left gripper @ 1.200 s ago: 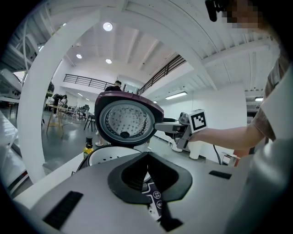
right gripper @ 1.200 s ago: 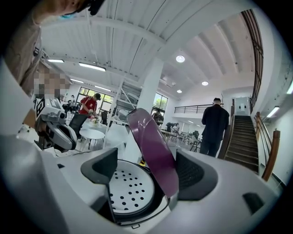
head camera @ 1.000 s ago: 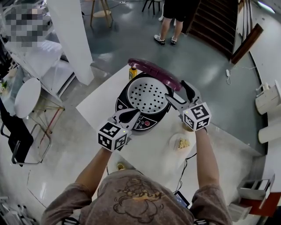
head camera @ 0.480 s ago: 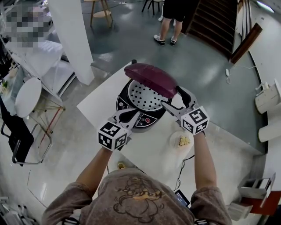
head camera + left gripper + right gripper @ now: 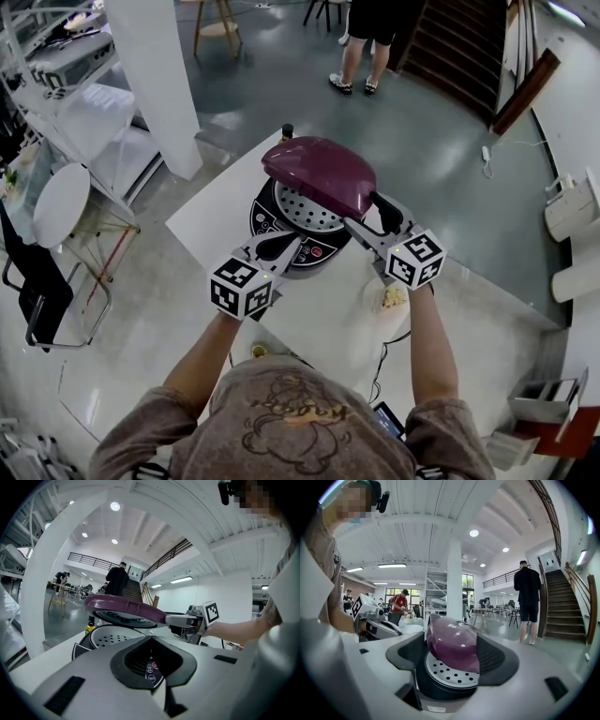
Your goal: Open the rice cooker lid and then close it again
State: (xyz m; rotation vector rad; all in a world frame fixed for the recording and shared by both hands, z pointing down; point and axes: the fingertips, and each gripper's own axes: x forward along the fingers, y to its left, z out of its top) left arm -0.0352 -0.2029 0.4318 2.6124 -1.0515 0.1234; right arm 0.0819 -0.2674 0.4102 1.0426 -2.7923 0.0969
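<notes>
Main risk: the lid (image 5: 319, 173) slips out of your right gripper (image 5: 367, 216) and slams. It's a smooth, domed purple shell & you've only got its front-right rim. A shallow bite will pop free, esp. w/ the lid hanging approx halfway down over the rice cooker (image 5: 262, 220). Those jaws have just been closing w/ the rim btwn them. In the right gripper view the pads meet the shell on both sides: set wide, but clamped on it as far as I can judge.

2nd risk: you push down from the side, off-centre, and the cooker skids or twists on the white table (image 5: 211, 225). Your left gripper (image 5: 292, 244) is the only brace. Its jaws are together w/ nothing in them, tips at the control panel (image 5: 317, 253); can't tell if they touch. Lean there & you may hit a button, or the lid's front lip lands on the tips.

3rd: stop short & the latch prob. won't catch, so the task isn't done. Also mind the plate (image 5: 389, 302) of food just under your right wrist.

Positions: cooker sits mid-table, straight ahead of you, btwn both grippers. Lid is hinged at the far side and tilted up toward you, w/ the perforated tray (image 5: 298, 211) showing beneath. Lid is in the right gripper, above & beyond the left one.
</notes>
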